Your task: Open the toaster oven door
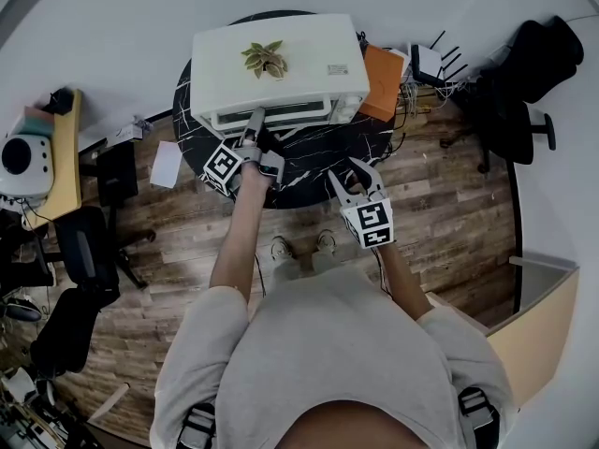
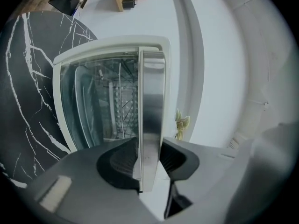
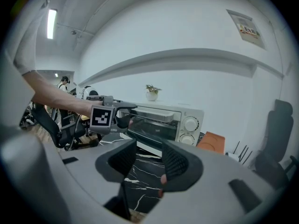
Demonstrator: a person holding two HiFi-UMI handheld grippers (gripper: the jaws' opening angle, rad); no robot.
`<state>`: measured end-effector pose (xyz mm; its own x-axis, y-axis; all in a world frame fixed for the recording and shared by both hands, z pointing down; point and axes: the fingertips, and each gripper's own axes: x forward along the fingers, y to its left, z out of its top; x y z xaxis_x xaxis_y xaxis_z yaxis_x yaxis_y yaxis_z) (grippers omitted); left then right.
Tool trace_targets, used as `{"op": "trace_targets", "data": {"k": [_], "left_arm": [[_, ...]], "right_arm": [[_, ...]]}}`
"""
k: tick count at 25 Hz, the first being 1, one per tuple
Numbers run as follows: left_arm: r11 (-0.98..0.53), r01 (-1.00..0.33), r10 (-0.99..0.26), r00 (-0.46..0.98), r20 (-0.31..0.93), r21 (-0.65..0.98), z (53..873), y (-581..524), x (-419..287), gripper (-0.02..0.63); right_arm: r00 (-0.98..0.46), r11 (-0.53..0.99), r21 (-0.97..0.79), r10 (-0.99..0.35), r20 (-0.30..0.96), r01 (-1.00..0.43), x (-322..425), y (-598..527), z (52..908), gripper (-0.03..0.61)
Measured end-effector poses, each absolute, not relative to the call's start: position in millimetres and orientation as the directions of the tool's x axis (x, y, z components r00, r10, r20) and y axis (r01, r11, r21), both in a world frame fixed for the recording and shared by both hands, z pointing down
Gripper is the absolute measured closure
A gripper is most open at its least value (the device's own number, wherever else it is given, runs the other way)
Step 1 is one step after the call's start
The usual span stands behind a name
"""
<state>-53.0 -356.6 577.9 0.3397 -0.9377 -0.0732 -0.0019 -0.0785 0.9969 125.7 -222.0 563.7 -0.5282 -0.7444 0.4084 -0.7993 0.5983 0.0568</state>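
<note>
A white toaster oven (image 1: 281,64) stands on a round black marble table (image 1: 318,152). My left gripper (image 1: 255,122) reaches to the top of its front. In the left gripper view the silver door handle (image 2: 152,87) runs between the jaws of the left gripper (image 2: 149,160), and both pads press on it. The glass door (image 2: 93,101) looks shut against the oven frame. My right gripper (image 1: 348,171) hovers open over the table's near right edge, nothing between its fingers. The right gripper view shows the right gripper (image 3: 149,162) facing the oven (image 3: 163,120) from a distance.
A small potted plant (image 1: 265,59) sits on top of the oven. An orange object (image 1: 382,82) and a white router (image 1: 429,62) lie to the oven's right. A black office chair (image 1: 524,73) stands at the far right, and a wooden desk (image 1: 61,157) and dark chairs (image 1: 84,251) at the left.
</note>
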Motion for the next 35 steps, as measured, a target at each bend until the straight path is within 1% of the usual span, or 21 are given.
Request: {"op": "trace_targets", "data": {"k": [2, 15, 35], "left_arm": [[-0.080, 0.008, -0.941, 0.330, -0.078, 0.997, 576.1, -355.8, -53.2, 0.499], [-0.082, 0.034, -0.948, 0.306, -0.088, 0.996, 578.3, -338.0, -50.9, 0.502], [-0.059, 0.007, -0.950, 0.305, -0.059, 0.998, 597.6, -294.0, -47.2, 0.500]], "right_arm": [[-0.528, 0.599, 0.058, -0.745, 0.408, -0.799, 125.1, -220.0, 563.5, 0.402], [-0.532, 0.603, 0.061, -0.743, 0.406, -0.796, 130.7, -205.8, 562.7, 0.405], [-0.576, 0.646, 0.054, -0.712, 0.401, -0.761, 124.5, -185.0, 564.5, 0.410]]}}
